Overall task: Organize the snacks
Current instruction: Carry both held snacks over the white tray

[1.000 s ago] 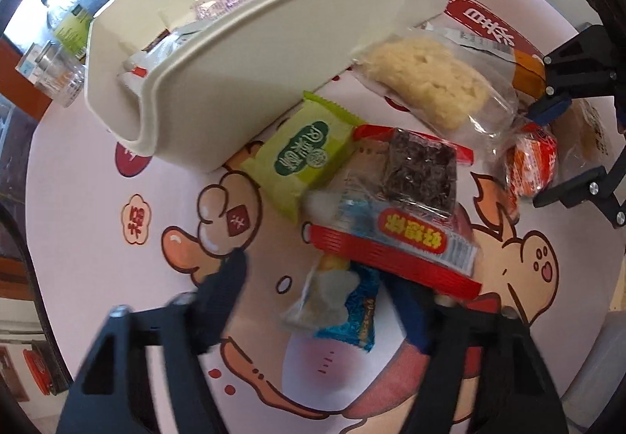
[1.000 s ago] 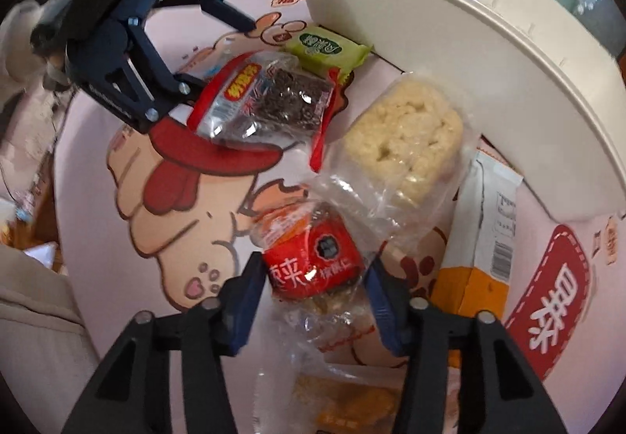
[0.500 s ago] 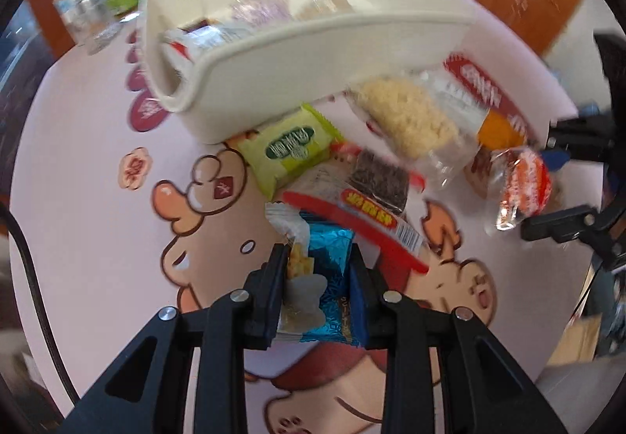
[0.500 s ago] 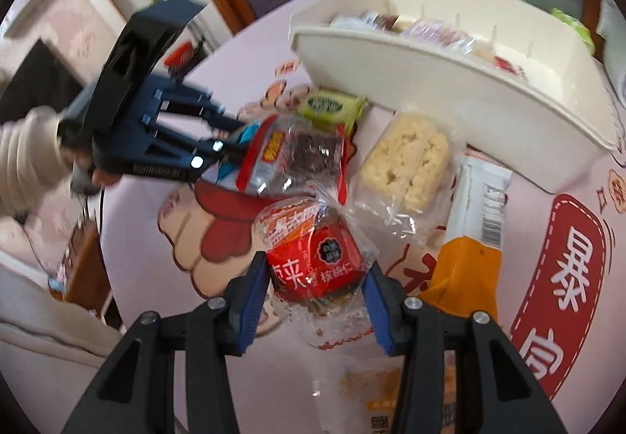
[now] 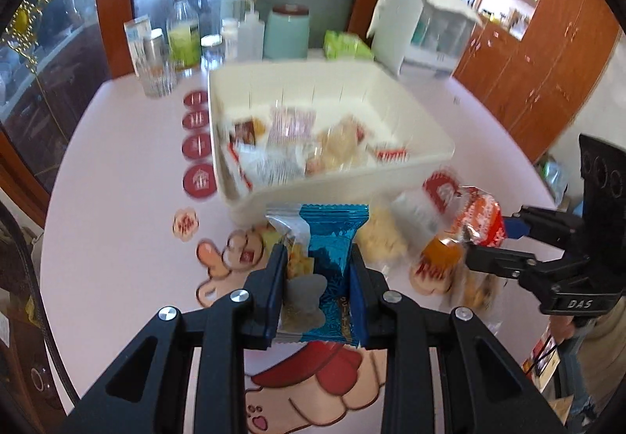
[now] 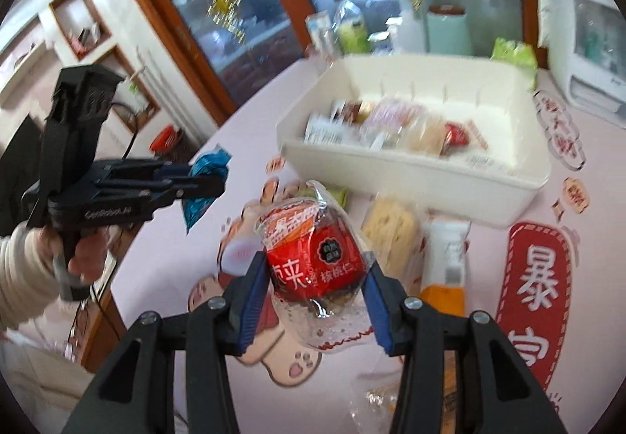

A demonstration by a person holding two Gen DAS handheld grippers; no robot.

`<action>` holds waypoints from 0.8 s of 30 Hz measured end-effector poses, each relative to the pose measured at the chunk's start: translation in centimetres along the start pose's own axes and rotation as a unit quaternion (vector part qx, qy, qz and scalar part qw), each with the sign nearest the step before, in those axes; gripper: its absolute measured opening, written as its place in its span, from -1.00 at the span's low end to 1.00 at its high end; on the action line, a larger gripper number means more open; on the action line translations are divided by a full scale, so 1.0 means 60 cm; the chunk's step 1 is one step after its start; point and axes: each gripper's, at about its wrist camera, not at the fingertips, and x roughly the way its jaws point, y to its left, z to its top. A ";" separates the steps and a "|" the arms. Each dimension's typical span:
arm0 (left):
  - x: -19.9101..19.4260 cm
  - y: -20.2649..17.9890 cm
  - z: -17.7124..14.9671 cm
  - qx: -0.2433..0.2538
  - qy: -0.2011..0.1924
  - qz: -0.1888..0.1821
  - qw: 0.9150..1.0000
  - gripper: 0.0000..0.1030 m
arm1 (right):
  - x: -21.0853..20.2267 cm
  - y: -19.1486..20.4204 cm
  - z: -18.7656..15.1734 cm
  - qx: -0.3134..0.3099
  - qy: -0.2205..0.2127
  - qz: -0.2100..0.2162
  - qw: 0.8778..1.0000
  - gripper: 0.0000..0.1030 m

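Carrying two packets at once toward the cream rectangular plastic bin (image 5: 344, 180), I judge its near wall to be the main hazard: it stands between my grippers and the snacks already inside, and a packet arriving too low could catch the rim and drag the bin across the pale pink cartoon-printed table (image 5: 117, 199). My two loads could also collide over the opening, since the grippers sit near each other.

My right gripper (image 6: 317, 301) is clamped on the red round snack in a clear crinkly wrapper (image 6: 317, 262); the slack film below the jaws could slip. My left gripper (image 5: 317, 291) pinches the blue foil packet with a clear end (image 5: 328, 269) by its lower half only, so the top may flop.

A second ago both packets lay on the table with my fingers open around them. Now both are gripped and lifted above the remaining pile, and the bin's interior has come into view.
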 end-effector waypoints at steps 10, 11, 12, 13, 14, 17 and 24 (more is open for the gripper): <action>-0.037 -0.035 0.132 0.003 -0.055 0.045 0.997 -0.46 | -0.047 -0.008 0.110 0.053 -0.087 -0.063 0.993 -0.09; -0.038 -0.037 0.145 0.001 -0.060 0.051 0.997 -0.46 | -0.051 -0.012 0.127 0.061 -0.094 -0.072 0.991 -0.09; -0.039 -0.038 0.160 -0.001 -0.066 0.059 0.996 -0.46 | -0.053 -0.015 0.139 0.067 -0.100 -0.077 0.990 -0.09; -0.041 -0.041 0.177 -0.003 -0.074 0.069 0.995 -0.46 | -0.057 -0.021 0.153 0.075 -0.107 -0.081 0.988 -0.09; -0.041 -0.042 0.189 -0.005 -0.079 0.074 0.994 -0.46 | -0.060 -0.026 0.166 0.085 -0.113 -0.086 0.986 -0.09; -0.039 -0.044 0.229 -0.014 -0.093 0.092 0.991 -0.46 | -0.065 -0.042 0.204 0.109 -0.124 -0.104 0.981 -0.09; -0.002 -0.049 0.290 -0.022 -0.106 0.132 0.985 -0.46 | -0.065 -0.059 0.266 0.133 -0.141 -0.137 0.971 -0.08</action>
